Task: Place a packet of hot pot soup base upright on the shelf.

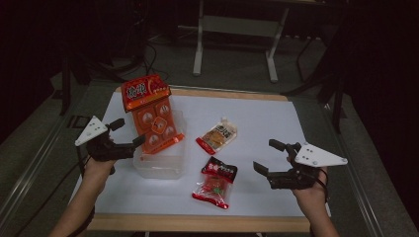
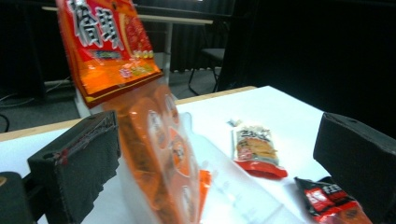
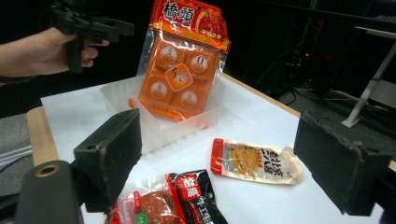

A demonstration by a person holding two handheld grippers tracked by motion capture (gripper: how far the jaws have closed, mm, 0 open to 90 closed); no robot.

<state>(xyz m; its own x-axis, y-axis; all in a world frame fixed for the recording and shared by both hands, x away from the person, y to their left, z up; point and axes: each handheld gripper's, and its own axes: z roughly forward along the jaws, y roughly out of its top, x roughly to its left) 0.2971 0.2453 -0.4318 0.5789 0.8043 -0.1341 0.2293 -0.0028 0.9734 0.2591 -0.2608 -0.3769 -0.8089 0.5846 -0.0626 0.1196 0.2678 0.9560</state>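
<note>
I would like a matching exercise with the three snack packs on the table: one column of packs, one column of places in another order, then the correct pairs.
Things:
1. orange pack
2. pale pouch
3. red and black pack

Places:
A. flat on the table, nearest the person
B. standing in the clear tub
C. flat on the table, right of the tub

Pairs: 1-B, 2-C, 3-A

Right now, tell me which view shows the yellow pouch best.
The right gripper view: the yellow pouch lies close, whole and unblocked there. The high view shows it small; the left gripper view shows it blurred.
</note>
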